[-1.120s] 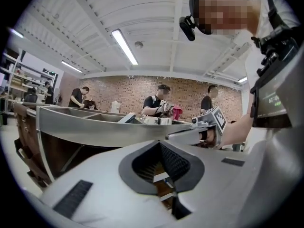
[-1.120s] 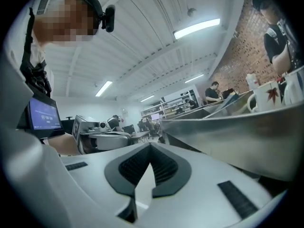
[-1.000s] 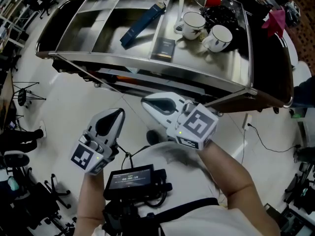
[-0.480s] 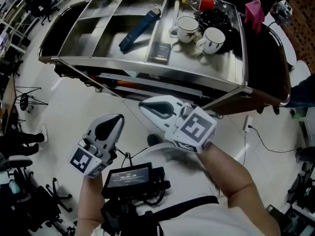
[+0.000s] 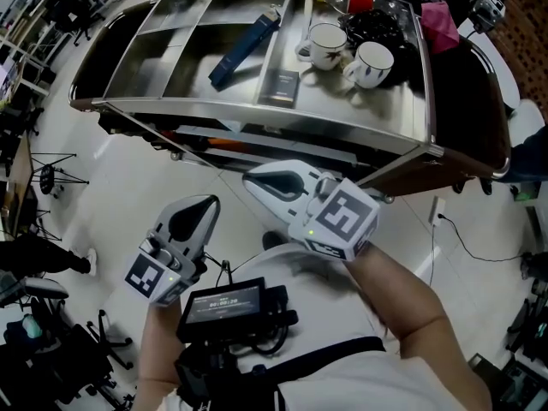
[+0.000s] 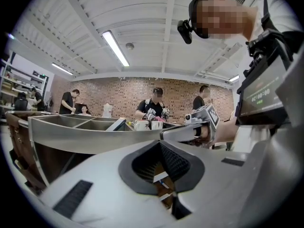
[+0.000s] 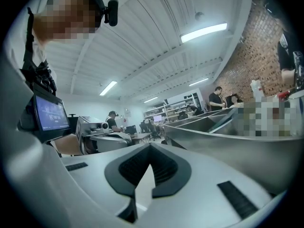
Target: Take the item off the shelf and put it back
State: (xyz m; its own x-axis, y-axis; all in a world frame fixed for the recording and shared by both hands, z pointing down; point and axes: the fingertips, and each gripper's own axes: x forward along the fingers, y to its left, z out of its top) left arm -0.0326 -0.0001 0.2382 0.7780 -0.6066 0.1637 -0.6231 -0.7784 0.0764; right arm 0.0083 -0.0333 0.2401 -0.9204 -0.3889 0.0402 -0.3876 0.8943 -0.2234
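Observation:
A steel shelf cart [image 5: 257, 114] with divided top trays stands ahead of me. In its middle tray lies a long blue box [image 5: 244, 48], with a small dark box [image 5: 281, 86] beside it. In the right tray are two white mugs [image 5: 324, 43] [image 5: 371, 62]. My left gripper [image 5: 197, 211] hangs low before my chest, shut and empty, short of the cart. My right gripper [image 5: 261, 178] is also shut and empty, its tip just under the cart's front rim. In the left gripper view, the left gripper [image 6: 164, 175] shows its pads pressed together. The right gripper [image 7: 147, 172] looks the same in the right gripper view.
A bottle with a red cap [image 5: 360, 0] and a black bundle [image 5: 385, 26] sit behind the mugs. A pink cloth [image 5: 441, 14] hangs at the cart's far right. A cable [image 5: 462, 242] trails on the floor at right, and stands [image 5: 47, 178] crowd the left. Several people [image 6: 154, 106] stand beyond the cart.
Both grippers have stayed shut and nearly still before my chest. The head view has shifted slightly, so the cart sits a little differently in the picture.

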